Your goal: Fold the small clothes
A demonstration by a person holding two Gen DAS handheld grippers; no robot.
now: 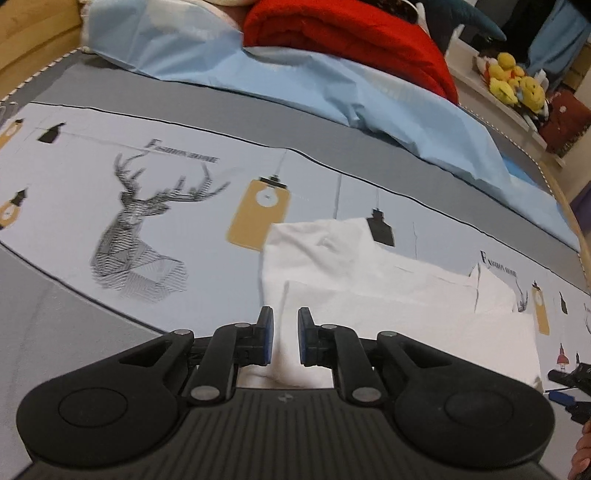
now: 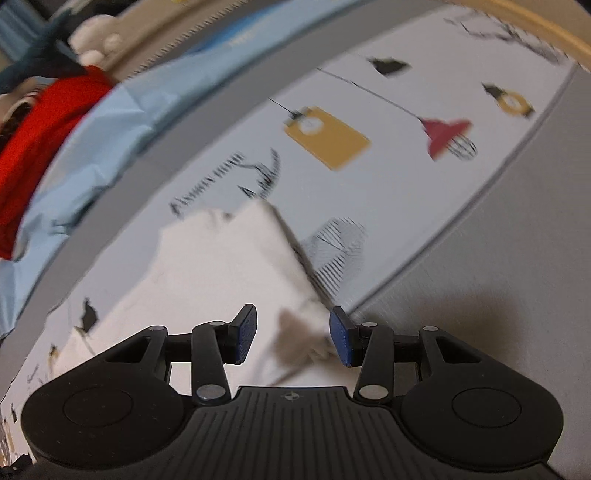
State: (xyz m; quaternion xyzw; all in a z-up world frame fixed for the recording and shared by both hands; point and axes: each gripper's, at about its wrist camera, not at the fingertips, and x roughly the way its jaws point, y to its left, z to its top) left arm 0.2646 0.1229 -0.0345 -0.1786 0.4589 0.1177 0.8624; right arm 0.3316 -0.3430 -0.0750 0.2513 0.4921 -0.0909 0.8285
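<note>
A white garment [image 1: 388, 295] lies partly folded in flat layers on the printed bed sheet [image 1: 110, 155]. In the left wrist view my left gripper [image 1: 285, 332] hovers over the garment's near left edge. Its blue pads stand a narrow gap apart, and only cloth lying below shows through the gap. In the right wrist view, which is blurred, the same white garment [image 2: 229, 266] spreads under my right gripper [image 2: 293, 332]. Its jaws stand wide, and a shadowed, rumpled bit of the cloth sits low between them, touching neither pad.
A light blue quilt [image 1: 332, 85] and a rolled red blanket [image 1: 351, 40] lie along the far side of the bed. Yellow plush toys [image 1: 513, 81] sit on a shelf at the right. A person's hand [image 1: 584, 456] shows at the lower right edge. A wooden bed frame [image 2: 546, 22] curves behind.
</note>
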